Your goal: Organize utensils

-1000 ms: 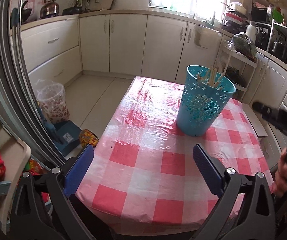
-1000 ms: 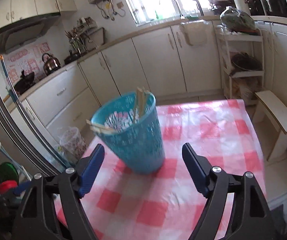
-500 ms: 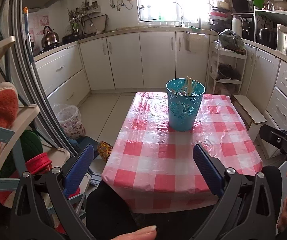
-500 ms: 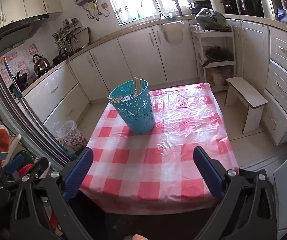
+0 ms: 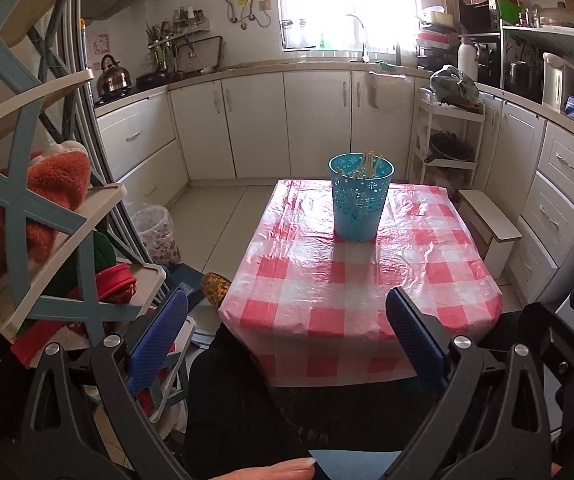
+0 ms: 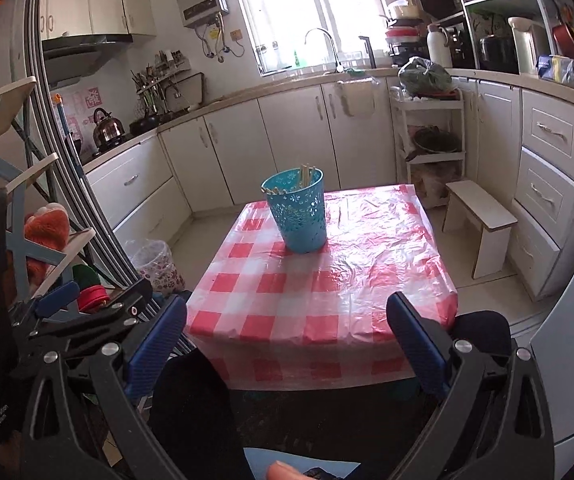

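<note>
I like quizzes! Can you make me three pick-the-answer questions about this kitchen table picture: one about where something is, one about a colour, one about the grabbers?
1. Where are the pale wooden chopsticks?
A. on the floor
B. inside the perforated plastic basket
C. on the wooden stool

2. What colour is that basket?
A. turquoise
B. yellow
C. black

3. How do the left gripper and right gripper stand?
A. both open, empty
B. both shut on chopsticks
C. one grips the basket

Answers:
1 B: the sticks poke out of its rim.
2 A: its walls are blue-green.
3 A: the blue pads sit wide apart with only the red-and-white checked tablecloth between them.
</note>
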A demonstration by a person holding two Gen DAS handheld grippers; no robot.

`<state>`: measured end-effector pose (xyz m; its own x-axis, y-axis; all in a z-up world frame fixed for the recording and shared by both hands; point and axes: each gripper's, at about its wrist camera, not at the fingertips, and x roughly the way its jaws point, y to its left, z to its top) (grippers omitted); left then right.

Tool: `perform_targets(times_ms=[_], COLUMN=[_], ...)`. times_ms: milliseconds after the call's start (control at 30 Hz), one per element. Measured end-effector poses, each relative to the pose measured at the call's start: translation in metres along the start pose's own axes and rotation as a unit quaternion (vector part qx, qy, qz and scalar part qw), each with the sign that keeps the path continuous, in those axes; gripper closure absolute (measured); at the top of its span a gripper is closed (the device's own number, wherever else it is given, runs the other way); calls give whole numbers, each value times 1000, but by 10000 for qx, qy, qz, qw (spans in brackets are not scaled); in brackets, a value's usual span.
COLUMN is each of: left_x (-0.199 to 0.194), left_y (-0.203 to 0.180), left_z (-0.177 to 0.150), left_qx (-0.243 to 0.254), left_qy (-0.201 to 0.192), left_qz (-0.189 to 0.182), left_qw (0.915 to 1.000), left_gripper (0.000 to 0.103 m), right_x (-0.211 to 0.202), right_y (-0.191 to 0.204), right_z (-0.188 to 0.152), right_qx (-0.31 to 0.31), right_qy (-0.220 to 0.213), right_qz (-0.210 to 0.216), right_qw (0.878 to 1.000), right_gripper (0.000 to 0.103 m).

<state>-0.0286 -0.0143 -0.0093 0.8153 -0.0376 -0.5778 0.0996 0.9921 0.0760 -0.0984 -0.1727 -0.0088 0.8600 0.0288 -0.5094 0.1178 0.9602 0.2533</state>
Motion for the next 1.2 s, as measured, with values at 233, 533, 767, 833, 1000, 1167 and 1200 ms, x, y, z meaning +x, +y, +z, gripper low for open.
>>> perform_targets(times_ms=[233, 533, 767, 833, 1000, 1167, 1200], left_x=[-23, -32, -37, -38, -38, -39, -39], left_y=[2, -2, 1, 2, 3, 4, 4], left_z=[-2, -3, -4, -4, -4, -4, -4], left_qx=[-39, -31, -83, -86, -91, -98, -101], left_qy=[-193, -263, -298, -314, -311, -317, -318], left_qz=[18, 16, 18, 17, 8, 22, 25], left_qw=[9998, 9996, 9995, 9995, 9995, 9994, 9994], left_gripper=[8, 8, 8, 8, 8, 8, 8], right_x=[-12, -19, -22, -23, -25, -25, -25], right_y=[0, 5, 7, 9, 10, 11, 11], right_z=[0, -7, -9, -9, -10, -11, -11], right_qx=[37, -24, -81, -103, -123, -151, -154], right_qy=[-145, -186, -154, -157, -164, -175, -171], right_qz=[41, 40, 54, 62, 58, 60, 61], right_qw=[9999, 9998, 9998, 9998, 9998, 9997, 9997], right_gripper=[7, 7, 7, 7, 7, 7, 7])
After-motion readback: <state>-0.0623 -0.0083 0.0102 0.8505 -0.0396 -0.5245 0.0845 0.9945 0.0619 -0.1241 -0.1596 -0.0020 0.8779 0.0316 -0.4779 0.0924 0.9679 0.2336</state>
